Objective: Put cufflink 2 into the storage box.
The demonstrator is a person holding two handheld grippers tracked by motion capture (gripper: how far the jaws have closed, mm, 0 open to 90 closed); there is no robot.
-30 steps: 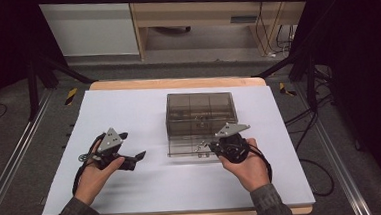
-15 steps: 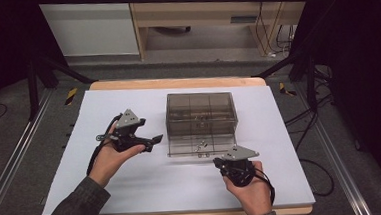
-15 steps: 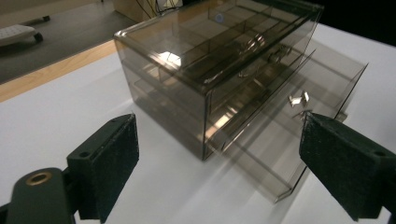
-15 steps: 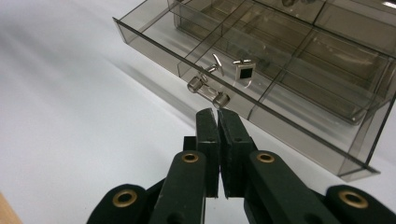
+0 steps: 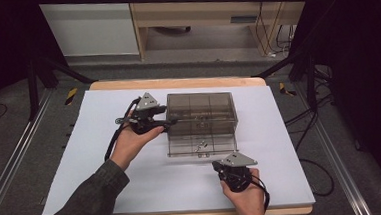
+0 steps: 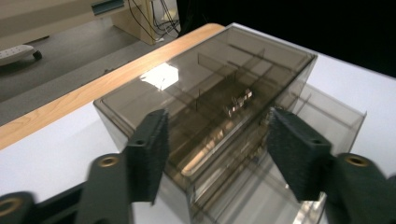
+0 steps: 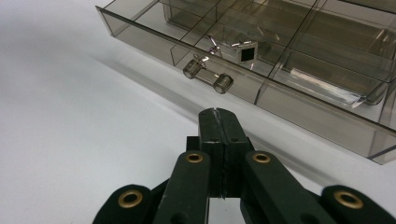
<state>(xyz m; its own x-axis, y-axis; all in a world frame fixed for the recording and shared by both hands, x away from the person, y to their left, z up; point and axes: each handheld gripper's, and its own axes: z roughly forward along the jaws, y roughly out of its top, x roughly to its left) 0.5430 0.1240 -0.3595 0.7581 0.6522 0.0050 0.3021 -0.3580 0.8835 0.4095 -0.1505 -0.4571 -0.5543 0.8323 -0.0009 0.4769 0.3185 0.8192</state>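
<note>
On the white table sheet point(image 5: 106, 157) stands the smoked-plastic drawer cabinet point(image 5: 201, 112), its lowest drawer point(image 5: 201, 146) pulled out with small metal parts inside. My left gripper point(image 5: 165, 123) has come up from the sheet to the cabinet's left end, its jaws just closing around the corner, apparently to steady it. My right gripper point(image 5: 221, 167) has backed off the drawer handle point(image 7: 208, 75), shut on nothing.

Smoky clear drawer box point(image 6: 205, 84) between half-parted tongs point(image 6: 217, 149) that were just closing, pads apart from it
</note>
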